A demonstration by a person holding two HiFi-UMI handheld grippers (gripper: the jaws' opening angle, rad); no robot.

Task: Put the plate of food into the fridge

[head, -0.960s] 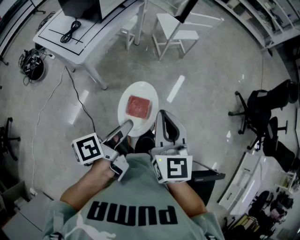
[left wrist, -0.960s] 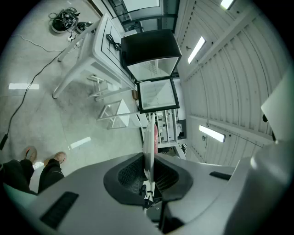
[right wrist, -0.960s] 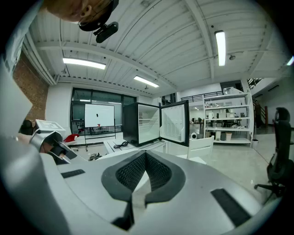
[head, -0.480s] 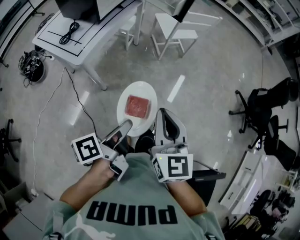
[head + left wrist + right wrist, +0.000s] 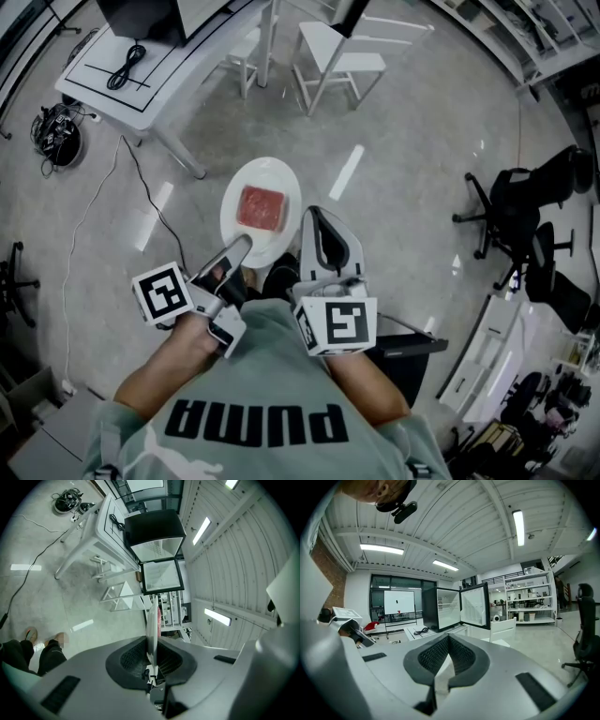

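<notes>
Clamped almost shut, the left gripper [image 5: 239, 246] shows first in the head view. It pinches the near rim of the plate [image 5: 278, 178], which juts out level in front of the person, over the floor [image 5: 403, 216]. The red slab of food [image 5: 262, 207] sits in the plate's middle. Just beside the plate's right edge is the right gripper [image 5: 320, 220], tips together, carrying nothing; whether it touches the rim, I cannot tell.

Over to the left gripper view: the plate runs edge-on between the pads and the food is a red sliver against it. Ahead stands the black fridge [image 5: 153, 530] on a white table [image 5: 101, 524].

Now the right gripper view: its jaws meet at the tips with nothing between them. Beyond them the fridge's door [image 5: 475, 605] hangs wide, with pale shelves [image 5: 446, 607] inside.

That's a one-edge hold on a loaded plate, so my call is a firm squeeze, a level wrist and a smooth approach. Come in on the open side, clear of the door. Slide the plate flat onto a shelf and let go only once it rests. The free gripper could steady the far rim.
</notes>
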